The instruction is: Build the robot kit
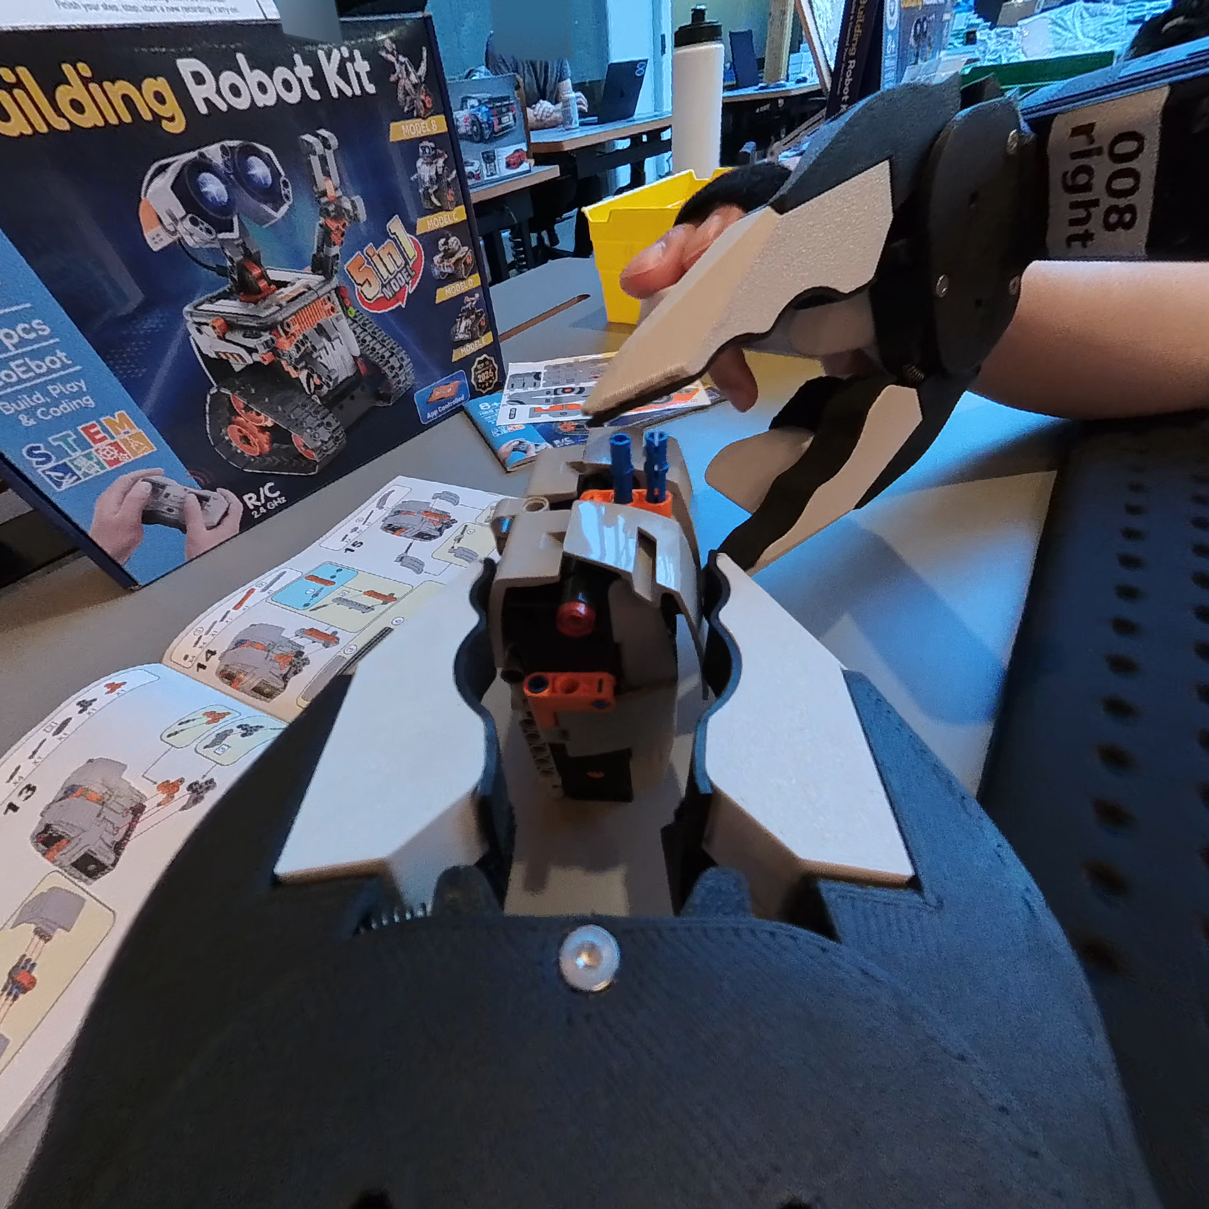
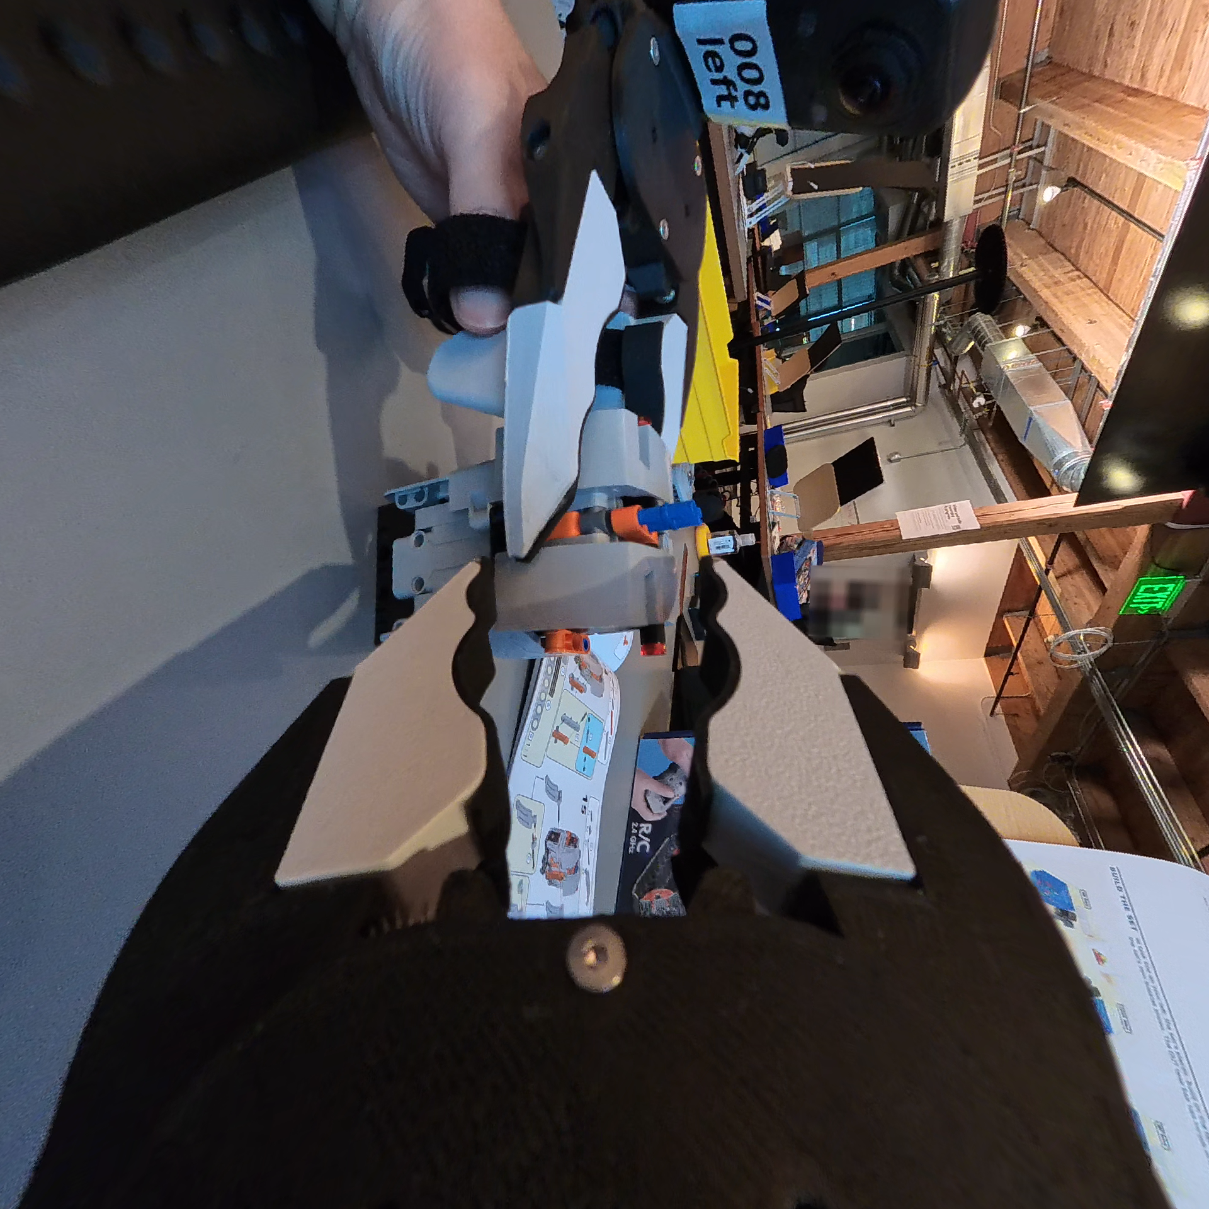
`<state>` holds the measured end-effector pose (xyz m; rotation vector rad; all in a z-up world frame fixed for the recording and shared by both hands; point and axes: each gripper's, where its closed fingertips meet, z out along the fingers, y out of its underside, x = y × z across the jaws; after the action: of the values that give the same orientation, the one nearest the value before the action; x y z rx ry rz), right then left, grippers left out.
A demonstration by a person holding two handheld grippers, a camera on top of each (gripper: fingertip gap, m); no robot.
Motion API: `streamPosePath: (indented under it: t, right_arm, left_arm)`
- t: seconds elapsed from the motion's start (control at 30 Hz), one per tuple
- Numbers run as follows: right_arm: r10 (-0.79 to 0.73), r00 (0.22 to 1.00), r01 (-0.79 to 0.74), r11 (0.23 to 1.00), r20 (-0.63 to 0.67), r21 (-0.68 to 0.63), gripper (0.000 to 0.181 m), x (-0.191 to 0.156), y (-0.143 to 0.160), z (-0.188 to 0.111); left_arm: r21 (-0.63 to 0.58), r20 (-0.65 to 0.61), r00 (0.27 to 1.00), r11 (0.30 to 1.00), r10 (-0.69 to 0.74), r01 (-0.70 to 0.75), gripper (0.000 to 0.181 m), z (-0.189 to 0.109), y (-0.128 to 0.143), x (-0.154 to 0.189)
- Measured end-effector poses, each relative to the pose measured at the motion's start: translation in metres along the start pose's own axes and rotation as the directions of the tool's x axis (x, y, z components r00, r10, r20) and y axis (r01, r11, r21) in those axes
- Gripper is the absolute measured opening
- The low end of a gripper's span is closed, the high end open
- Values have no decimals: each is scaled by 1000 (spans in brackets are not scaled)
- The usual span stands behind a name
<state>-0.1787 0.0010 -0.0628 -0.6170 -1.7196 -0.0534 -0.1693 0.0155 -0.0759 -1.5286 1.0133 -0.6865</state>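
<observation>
Model (image 1: 589, 628) of grey bricks clamped in left tool (image 1: 592, 608), rigid, snap-apart; right tool (image 2: 592, 592) spread wide, tips touching its shell near blue pins (image 1: 638, 458).

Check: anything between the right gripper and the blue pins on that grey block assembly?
Nothing visible. The right gripper hangs open just above the blue pins atop the grey block assembly, which the left gripper clamps.
</observation>
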Motion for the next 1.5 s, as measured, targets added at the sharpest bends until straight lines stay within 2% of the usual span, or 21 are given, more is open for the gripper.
streamPosePath:
  t: [0.2, 0.4, 0.83, 1.5]
  right_arm:
    - [11, 1000, -11, 1000, -5, 1, 63, 2, 1, 0]
    - [-44, 998, 44, 999, -36, 17, 70, 3, -8, 2]
    - [-122, 991, 120, 992, -54, -28, 59, 2, -4, 4]
    - [-144, 988, 142, 989, -51, -44, 59, 2, 0, 3]
  left_arm:
    - [2, 13, 1000, 1000, 1, -1, 61, 1, -1, -1]
    - [-2, 18, 1000, 1000, 8, -8, 61, 1, 0, -2]
    - [-9, 33, 999, 1000, 12, -12, 60, 1, -1, -3]
    - [-15, 46, 999, 1000, -15, 15, 59, 2, -1, -5]
